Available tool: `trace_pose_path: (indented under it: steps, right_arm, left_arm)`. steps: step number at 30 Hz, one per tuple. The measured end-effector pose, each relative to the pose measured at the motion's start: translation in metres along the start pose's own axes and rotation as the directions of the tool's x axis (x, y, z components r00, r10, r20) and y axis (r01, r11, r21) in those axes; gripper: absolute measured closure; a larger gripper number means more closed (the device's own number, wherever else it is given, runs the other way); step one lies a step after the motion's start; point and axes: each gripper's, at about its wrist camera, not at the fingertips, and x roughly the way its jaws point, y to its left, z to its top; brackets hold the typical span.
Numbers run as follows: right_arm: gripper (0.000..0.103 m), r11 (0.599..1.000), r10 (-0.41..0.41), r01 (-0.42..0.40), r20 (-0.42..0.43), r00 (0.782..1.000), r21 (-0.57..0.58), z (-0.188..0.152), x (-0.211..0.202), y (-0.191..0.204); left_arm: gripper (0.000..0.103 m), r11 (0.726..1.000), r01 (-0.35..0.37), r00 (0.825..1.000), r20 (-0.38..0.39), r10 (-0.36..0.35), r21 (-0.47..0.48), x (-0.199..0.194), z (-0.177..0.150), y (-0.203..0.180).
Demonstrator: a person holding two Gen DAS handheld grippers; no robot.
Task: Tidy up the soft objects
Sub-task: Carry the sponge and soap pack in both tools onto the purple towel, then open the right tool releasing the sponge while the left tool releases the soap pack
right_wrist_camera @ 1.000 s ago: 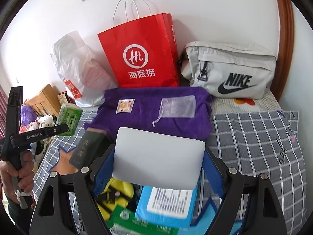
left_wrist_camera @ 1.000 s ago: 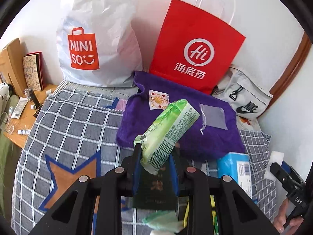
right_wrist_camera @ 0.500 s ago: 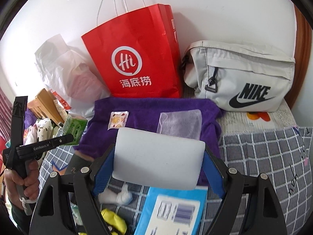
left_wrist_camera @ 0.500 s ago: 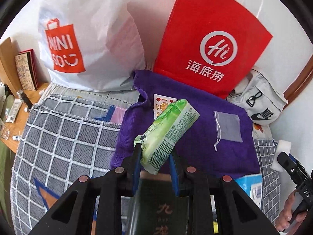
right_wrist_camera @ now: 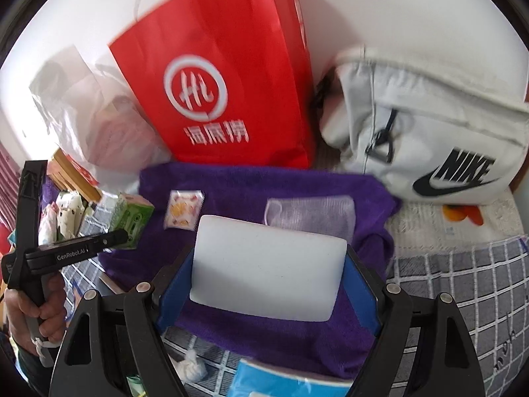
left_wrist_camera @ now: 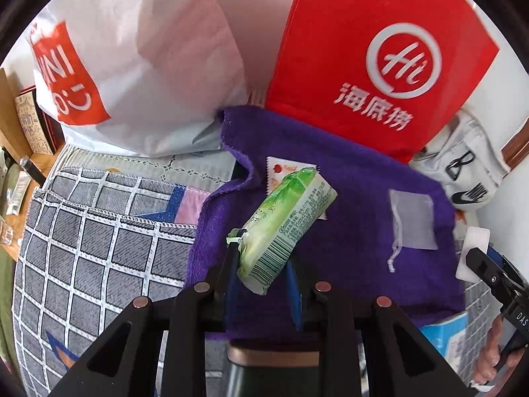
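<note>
Green tissue pack (left_wrist_camera: 286,223) clenched in left gripper (left_wrist_camera: 263,278) over purple towel (left_wrist_camera: 357,205), right gripper (right_wrist_camera: 268,276) grasping white sponge (right_wrist_camera: 268,268).

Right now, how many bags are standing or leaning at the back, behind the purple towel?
3: white Miniso bag at left, red paper bag in the middle, grey Nike bag at right behind the towel. More may be hidden behind them.

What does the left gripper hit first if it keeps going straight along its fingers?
Probably the purple towel. The left gripper, shut on the green tissue pack, points over it toward the small fruit-print sachet, with the red paper bag behind. Height above the towel is unclear.
</note>
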Motion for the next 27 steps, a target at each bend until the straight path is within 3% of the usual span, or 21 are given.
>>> trace_pose_path:
  steps: [17,25,27]
  right_arm:
    - [0.020,0.999,-0.033,0.034,-0.143,0.989,-0.001,-0.009,0.051,-0.015]
    - [0.017,1.000,-0.017,0.020,-0.170,0.985,0.014,-0.007,0.057,-0.017]
    - [0.014,1.000,-0.009,0.012,-0.168,0.986,0.015,-0.007,0.056,-0.016]
  left_arm:
    - [0.074,1.000,-0.005,1.000,-0.031,0.006,0.022,0.021,0.002,-0.007]
    - [0.062,1.000,0.021,0.997,-0.068,-0.020,0.013,0.031,0.001,-0.007]
    - [0.051,0.999,0.043,0.996,-0.074,-0.042,0.011,0.031,0.000,-0.010]
